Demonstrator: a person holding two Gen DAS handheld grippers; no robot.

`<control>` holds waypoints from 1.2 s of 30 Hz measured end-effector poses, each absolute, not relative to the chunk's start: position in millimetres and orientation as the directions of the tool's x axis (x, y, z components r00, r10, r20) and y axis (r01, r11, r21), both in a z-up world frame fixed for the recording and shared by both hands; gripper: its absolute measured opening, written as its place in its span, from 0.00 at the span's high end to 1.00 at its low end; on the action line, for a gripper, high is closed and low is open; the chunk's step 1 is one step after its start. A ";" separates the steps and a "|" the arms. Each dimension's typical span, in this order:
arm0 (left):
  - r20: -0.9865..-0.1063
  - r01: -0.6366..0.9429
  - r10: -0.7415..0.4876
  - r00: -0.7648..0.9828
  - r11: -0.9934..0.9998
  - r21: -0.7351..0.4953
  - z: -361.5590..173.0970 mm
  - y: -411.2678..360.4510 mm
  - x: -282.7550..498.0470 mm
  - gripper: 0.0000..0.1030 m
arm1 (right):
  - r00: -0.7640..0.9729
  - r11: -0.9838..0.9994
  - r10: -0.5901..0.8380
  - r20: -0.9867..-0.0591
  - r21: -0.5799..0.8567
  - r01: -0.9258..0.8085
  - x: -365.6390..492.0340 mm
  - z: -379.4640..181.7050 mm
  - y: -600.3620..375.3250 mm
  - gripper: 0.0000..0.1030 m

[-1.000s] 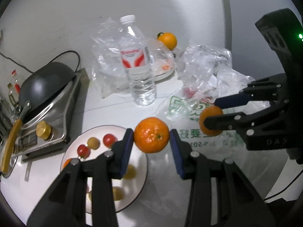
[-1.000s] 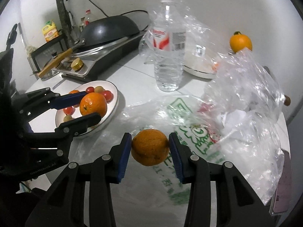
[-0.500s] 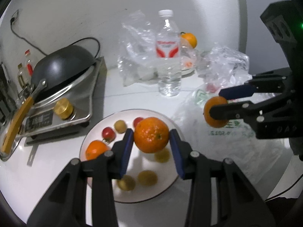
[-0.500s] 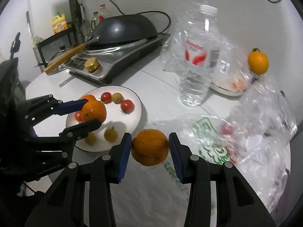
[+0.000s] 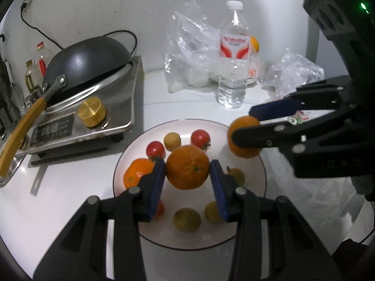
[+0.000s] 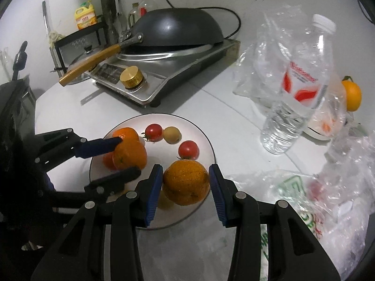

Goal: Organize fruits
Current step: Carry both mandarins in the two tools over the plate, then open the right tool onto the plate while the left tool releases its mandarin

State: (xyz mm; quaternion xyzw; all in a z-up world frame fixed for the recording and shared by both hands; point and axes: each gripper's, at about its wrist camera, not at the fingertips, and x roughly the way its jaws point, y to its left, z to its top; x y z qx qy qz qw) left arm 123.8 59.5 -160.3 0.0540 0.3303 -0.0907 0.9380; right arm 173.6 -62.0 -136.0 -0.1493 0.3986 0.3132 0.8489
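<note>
My left gripper [image 5: 187, 175] is shut on an orange [image 5: 187, 170] and holds it above the middle of the white plate [image 5: 260, 199]. My right gripper [image 6: 185, 183] is shut on a second orange [image 6: 186, 182] above the plate's near right rim [image 6: 208, 140]. In the left wrist view the right gripper's orange [image 5: 243, 140] hangs over the plate's right edge. The plate holds a small orange [image 5: 136, 172], cherry tomatoes [image 5: 200, 138] and several small yellow-brown fruits [image 5: 186, 219]. Another orange [image 6: 351, 96] lies at the far right behind the bottle.
A water bottle [image 5: 233, 53] stands behind the plate among crumpled clear plastic bags [image 5: 187, 53]. An induction cooker with a black wok [image 5: 86, 58] sits at the left. A printed plastic bag [image 6: 293, 192] lies right of the plate.
Both grippers have moved left with their oranges, from over the printed bag to over the plate. Each keeps its hold.
</note>
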 end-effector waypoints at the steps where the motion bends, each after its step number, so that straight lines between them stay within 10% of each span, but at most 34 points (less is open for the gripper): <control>1: -0.635 0.209 -0.135 0.761 0.977 0.043 -162.4 59.7 125.7 0.61 | 0.483 0.758 0.412 -0.773 -0.003 -0.652 175.9 -138.1 -60.5 0.58; 5: -0.647 0.208 -0.132 0.751 0.977 0.042 -167.2 59.8 130.3 0.61 | 0.467 0.756 0.409 -0.784 0.004 -0.655 184.5 -148.1 -52.9 0.75; 36: -0.593 0.169 -0.124 0.796 0.985 0.020 -134.3 44.0 108.1 0.50 | 0.551 0.804 0.426 -0.718 0.020 -0.595 154.4 -116.3 -104.8 0.74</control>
